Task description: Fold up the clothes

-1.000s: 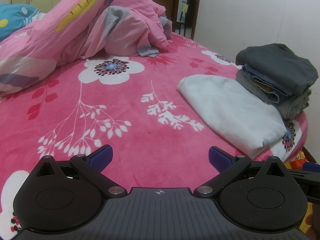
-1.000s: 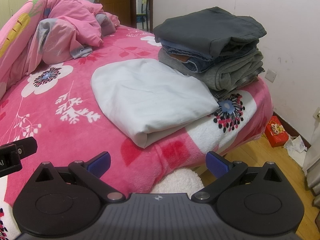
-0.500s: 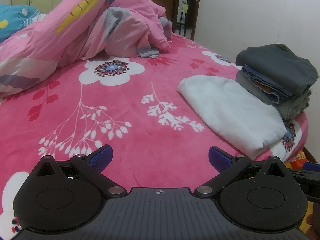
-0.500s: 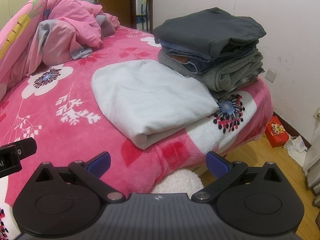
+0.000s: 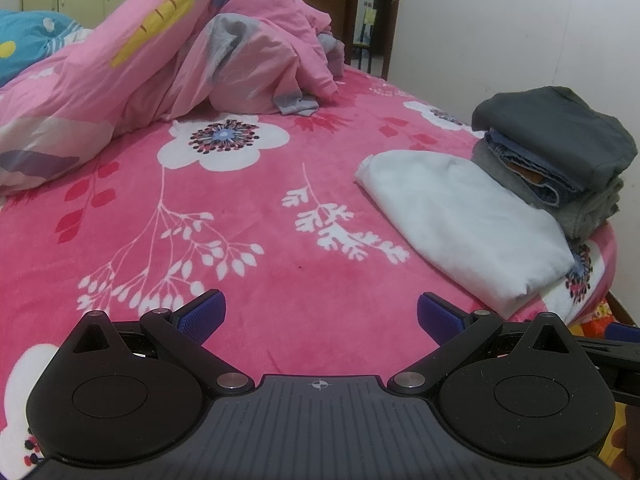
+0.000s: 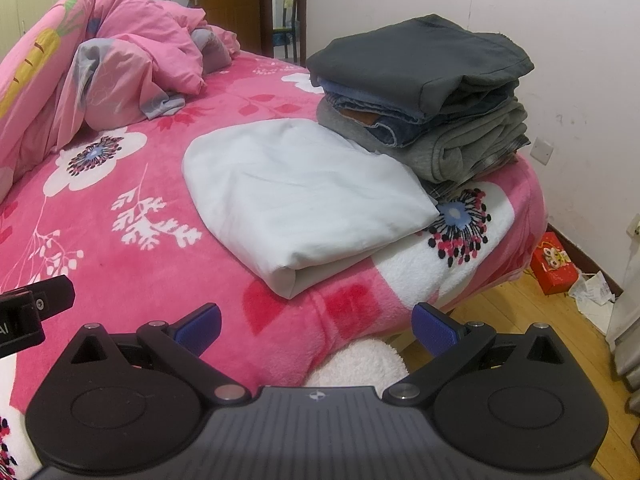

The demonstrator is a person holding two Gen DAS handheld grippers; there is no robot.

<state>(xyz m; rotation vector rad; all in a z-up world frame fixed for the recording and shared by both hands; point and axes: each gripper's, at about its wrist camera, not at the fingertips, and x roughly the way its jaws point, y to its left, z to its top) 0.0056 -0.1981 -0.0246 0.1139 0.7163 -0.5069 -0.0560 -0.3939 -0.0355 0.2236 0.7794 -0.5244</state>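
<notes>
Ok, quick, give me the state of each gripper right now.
Left gripper: open, holding nothing, over the pink floral blanket.
Right gripper: open, holding nothing, short of the folded white garment.

Letters "AI" on black device part [image 6: 16,322] at left edge, nothing else legible

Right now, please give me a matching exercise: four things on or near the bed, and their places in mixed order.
1. white folded cloth
2. dark grey garment
3. pink duvet
4. red box

a. on the wooden floor
b. top of the stack
c. crumpled at the far end of the bed
d. flat beside the stack

Pairs: 1-d, 2-b, 3-c, 4-a
</notes>
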